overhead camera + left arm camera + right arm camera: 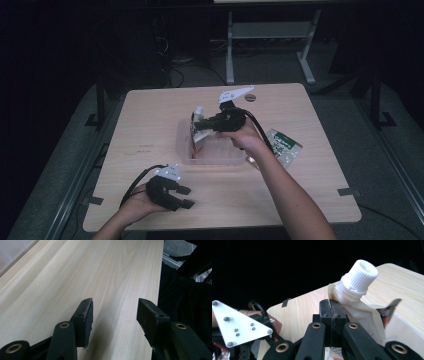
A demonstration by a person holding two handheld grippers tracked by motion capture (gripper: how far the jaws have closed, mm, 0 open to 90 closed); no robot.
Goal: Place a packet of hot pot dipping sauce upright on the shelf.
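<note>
High view: we see the right gripper (207,121) shut on a spouted pouch (198,125), holding it over the near-left part of a clear plastic bin (215,152); a green packet (283,145) lies on the table (150,115) behind that claw's hand, well apart; the left gripper (185,196) rests low at the near edge, far from the pouch.

Left gripper view: the left claw's jaws stand approx. half open w/ nothing between them; bare wood ahead.

Right gripper view: jaws pressed flat together on the pouch's top seam, just below and beside the white screw cap (359,277); pouch body sags right of the claw.

We judge it light, soft, floppy, film slippery; best hold is the seam or the stiff neck under the cap, not the belly.
</note>
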